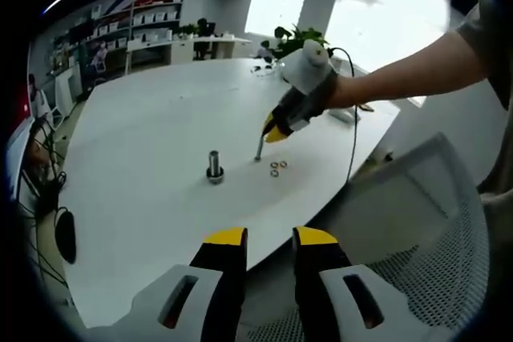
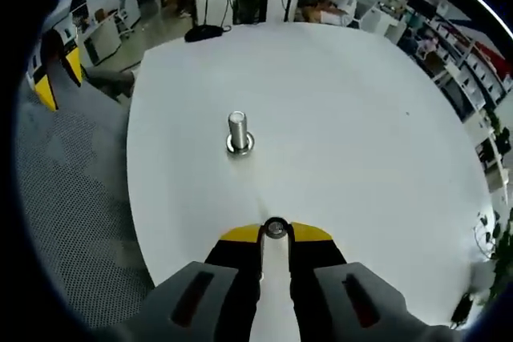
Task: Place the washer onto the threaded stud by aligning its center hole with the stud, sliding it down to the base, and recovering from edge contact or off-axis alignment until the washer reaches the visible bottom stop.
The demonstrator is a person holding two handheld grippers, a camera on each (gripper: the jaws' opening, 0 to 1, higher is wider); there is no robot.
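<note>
Right tongs (image 2: 275, 234) pinch the washer (image 2: 276, 228) (stud (image 2: 238, 131) ahead); left tongs (image 1: 268, 238) released.

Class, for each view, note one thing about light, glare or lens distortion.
Left gripper view: the windows behind the right gripper are blown out white, and the table edge bows from the fisheye. Right gripper view: light is even and soft, the threaded stud casts hardly any shadow, the washer stays sharp.

opposing table-edge views, both facing stud (image 1: 215, 165)
</note>
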